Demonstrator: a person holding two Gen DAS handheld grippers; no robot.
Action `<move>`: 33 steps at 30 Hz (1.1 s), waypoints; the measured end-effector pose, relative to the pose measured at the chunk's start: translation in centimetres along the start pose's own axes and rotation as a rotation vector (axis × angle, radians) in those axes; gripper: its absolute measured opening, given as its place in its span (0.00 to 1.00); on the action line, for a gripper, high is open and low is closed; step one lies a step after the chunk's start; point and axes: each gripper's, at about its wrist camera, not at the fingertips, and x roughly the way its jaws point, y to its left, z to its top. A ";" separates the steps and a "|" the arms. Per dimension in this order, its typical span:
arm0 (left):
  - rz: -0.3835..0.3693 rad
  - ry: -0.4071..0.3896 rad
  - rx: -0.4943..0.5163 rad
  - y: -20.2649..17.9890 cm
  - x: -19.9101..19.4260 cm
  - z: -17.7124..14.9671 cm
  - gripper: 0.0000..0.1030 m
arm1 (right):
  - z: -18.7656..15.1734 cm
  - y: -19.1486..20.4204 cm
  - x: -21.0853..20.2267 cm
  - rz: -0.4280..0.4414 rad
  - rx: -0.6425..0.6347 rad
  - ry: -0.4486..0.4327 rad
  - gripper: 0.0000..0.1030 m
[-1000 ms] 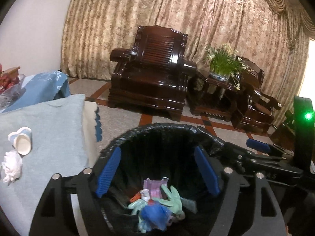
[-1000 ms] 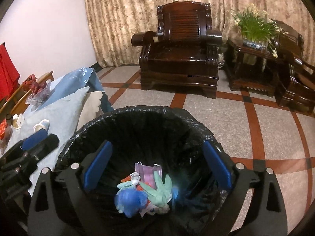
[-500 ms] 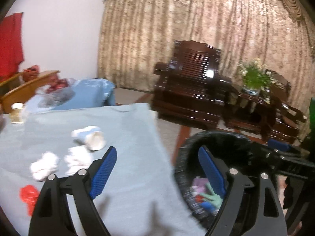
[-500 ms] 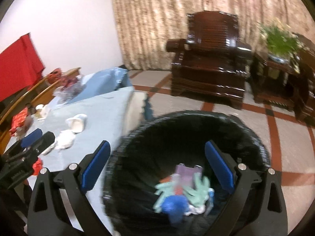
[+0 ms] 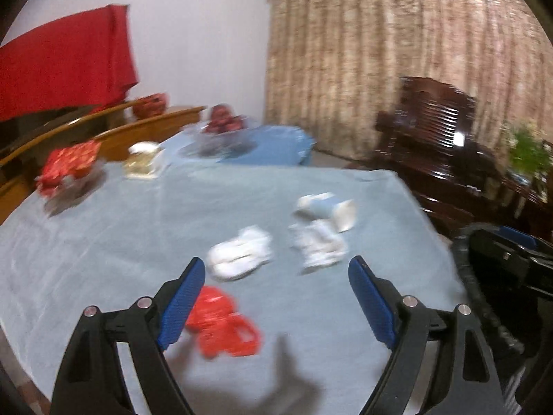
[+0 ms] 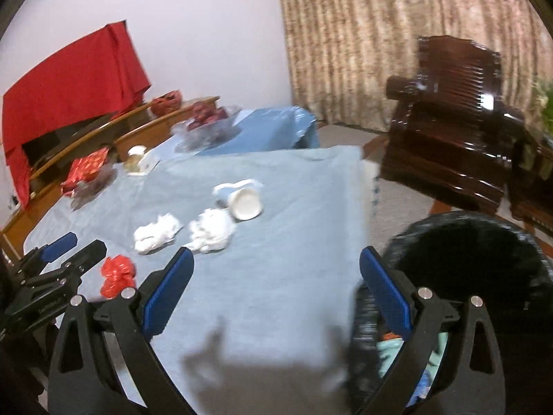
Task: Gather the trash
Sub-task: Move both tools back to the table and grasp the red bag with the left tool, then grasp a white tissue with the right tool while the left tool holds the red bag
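My left gripper (image 5: pixel 276 269) stands open and empty over the light blue tablecloth (image 5: pixel 138 228). Just under its left finger lies a crumpled red wrapper (image 5: pixel 221 321) (image 6: pixel 115 275). Beyond it sit two white paper wads (image 5: pixel 242 257) (image 5: pixel 319 243) (image 6: pixel 157 233) (image 6: pixel 211 230) and a tipped white and blue paper cup (image 5: pixel 328 209) (image 6: pixel 240 199). My right gripper (image 6: pixel 276 266) is open too, empty, over the cloth's near right part. The black-lined trash bin (image 6: pixel 466 263) (image 5: pixel 473 276) stands to the right, with trash inside. The left gripper (image 6: pixel 55 269) shows at left in the right wrist view.
At the table's far end sit red packets (image 5: pixel 69 164) (image 6: pixel 88 167), a small white jar (image 5: pixel 141 160) and a clear bag of red fruit (image 5: pixel 221 131). A dark wooden armchair (image 6: pixel 449 131) and a plant (image 5: pixel 528 152) stand by the curtain. A red cloth (image 6: pixel 69 76) hangs at left.
Both grippers swung left from above the trash bin to above the table. The bin slid to the right edge of both views, and the trash on the cloth came into the middle.
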 end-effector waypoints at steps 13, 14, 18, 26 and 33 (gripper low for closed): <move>0.091 0.144 -0.125 5.5 5.0 -3.2 0.81 | -1.9 5.1 5.1 0.036 -0.060 0.070 0.91; 0.090 0.151 -0.131 5.6 5.3 -3.4 0.81 | -2.0 5.1 5.4 0.033 -0.062 0.075 0.91; 0.086 0.179 -0.138 5.5 6.4 -3.6 0.81 | -2.5 4.8 6.5 0.027 -0.056 0.097 0.91; 0.069 0.271 -0.136 5.1 9.0 -3.7 0.70 | -2.5 4.8 7.8 0.024 -0.061 0.118 0.91; 0.061 0.302 -0.150 5.0 9.8 -3.9 0.39 | -2.0 4.9 8.6 0.023 -0.062 0.119 0.91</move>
